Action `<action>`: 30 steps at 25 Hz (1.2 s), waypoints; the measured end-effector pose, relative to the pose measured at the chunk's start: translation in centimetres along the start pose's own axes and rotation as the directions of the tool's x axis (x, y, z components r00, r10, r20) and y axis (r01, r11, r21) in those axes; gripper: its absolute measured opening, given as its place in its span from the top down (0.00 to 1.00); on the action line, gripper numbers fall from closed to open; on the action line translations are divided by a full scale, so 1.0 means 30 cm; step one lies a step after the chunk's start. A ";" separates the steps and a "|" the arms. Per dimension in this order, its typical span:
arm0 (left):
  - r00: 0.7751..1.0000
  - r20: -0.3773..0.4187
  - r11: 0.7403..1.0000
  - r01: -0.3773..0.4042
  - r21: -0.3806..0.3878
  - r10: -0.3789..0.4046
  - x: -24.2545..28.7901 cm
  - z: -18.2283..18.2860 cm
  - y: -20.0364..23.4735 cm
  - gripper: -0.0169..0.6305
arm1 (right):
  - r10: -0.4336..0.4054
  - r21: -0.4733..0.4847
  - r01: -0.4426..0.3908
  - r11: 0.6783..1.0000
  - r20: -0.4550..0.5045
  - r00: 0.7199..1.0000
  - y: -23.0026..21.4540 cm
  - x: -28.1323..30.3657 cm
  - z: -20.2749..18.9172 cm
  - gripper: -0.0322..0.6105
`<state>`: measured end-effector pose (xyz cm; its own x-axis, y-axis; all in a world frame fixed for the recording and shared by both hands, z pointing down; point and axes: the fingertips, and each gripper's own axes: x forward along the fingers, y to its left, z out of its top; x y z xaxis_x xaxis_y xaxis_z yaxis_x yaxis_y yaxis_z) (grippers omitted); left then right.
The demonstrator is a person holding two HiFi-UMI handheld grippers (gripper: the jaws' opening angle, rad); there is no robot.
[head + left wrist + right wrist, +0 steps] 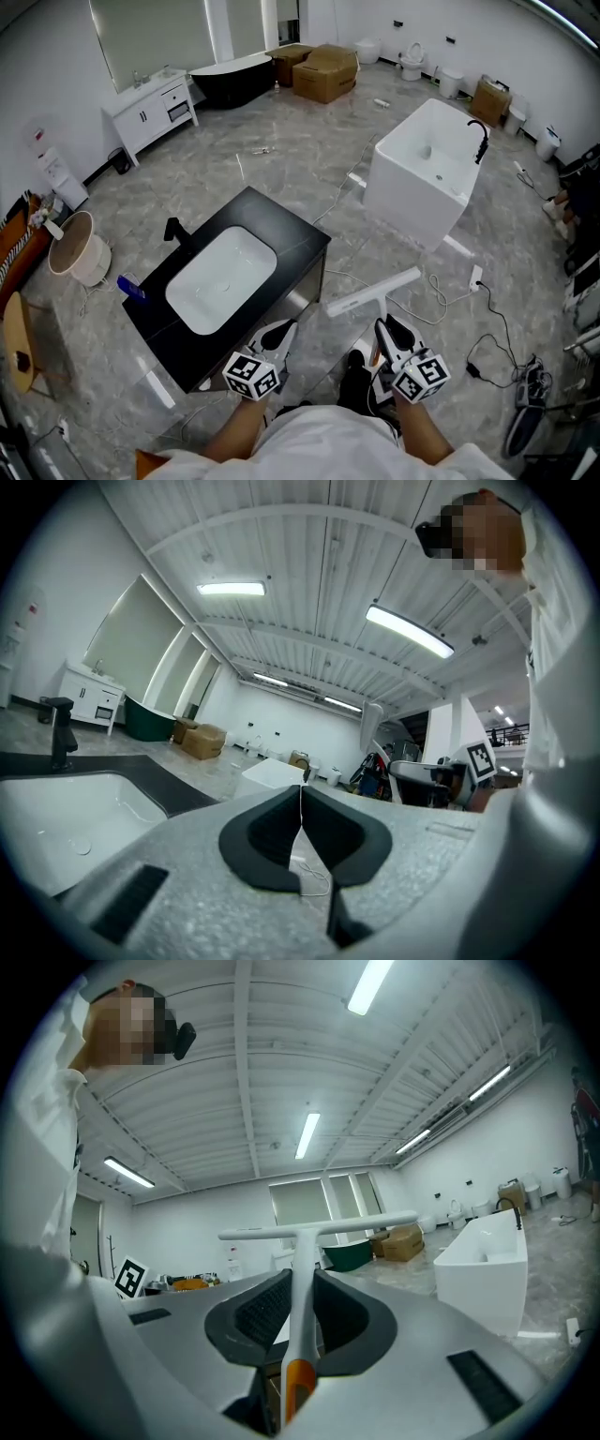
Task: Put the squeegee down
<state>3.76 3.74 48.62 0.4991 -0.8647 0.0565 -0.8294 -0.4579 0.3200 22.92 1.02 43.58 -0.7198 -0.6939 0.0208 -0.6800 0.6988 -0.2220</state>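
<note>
A white squeegee [373, 292] with an orange grip end is held in the air, its T-shaped blade [319, 1227] pointing up and away from me. My right gripper [384, 328] is shut on its handle [302, 1307], just right of the black vanity top [281, 234]. In the right gripper view the shaft runs up between both dark pads. My left gripper [278, 335] hovers over the near right corner of the vanity, shut with nothing between its pads [323, 832]. A white basin [221, 278] is set into the black top.
A black faucet [174, 230] and a blue object [131, 287] sit at the vanity's left side. A white freestanding tub [427, 169] stands to the right. White cables [450, 300] trail over the grey marble floor. A round bin [80, 248], cardboard boxes [323, 70] and a black tub [230, 80] stand farther off.
</note>
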 end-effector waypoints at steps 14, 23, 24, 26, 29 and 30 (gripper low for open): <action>0.979 0.062 0.979 -0.198 0.041 0.195 0.480 0.230 0.152 0.95 | 0.218 0.053 -0.217 0.975 0.002 0.976 -0.463 0.432 0.163 0.83; 0.927 0.123 0.931 -0.362 0.044 0.354 0.616 0.327 0.238 0.95 | 0.350 0.086 -0.348 0.934 -0.006 0.937 -0.653 0.657 0.208 0.83; 0.920 0.123 0.924 -0.380 0.043 0.373 0.614 0.328 0.252 0.95 | 0.364 0.092 -0.361 0.928 -0.012 0.931 -0.660 0.683 0.203 0.83; 0.906 0.120 0.910 -0.412 0.039 0.405 0.608 0.322 0.286 0.95 | 0.386 0.100 -0.383 0.918 -0.022 0.922 -0.669 0.735 0.190 0.83; 0.884 0.118 0.889 -0.457 0.025 0.452 0.596 0.303 0.358 0.95 | 0.416 0.112 -0.410 0.905 -0.037 0.909 -0.673 0.819 0.160 0.83; 0.876 0.120 0.882 -0.471 0.017 0.466 0.592 0.299 0.386 0.95 | 0.427 0.115 -0.420 0.900 -0.044 0.903 -0.671 0.849 0.147 0.83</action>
<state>0.77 -18.76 44.84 0.0206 -0.9962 0.0848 -0.9710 0.0003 0.2392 18.90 -31.47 44.27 -0.9465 -0.3209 -0.0331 -0.2940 0.9003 -0.3209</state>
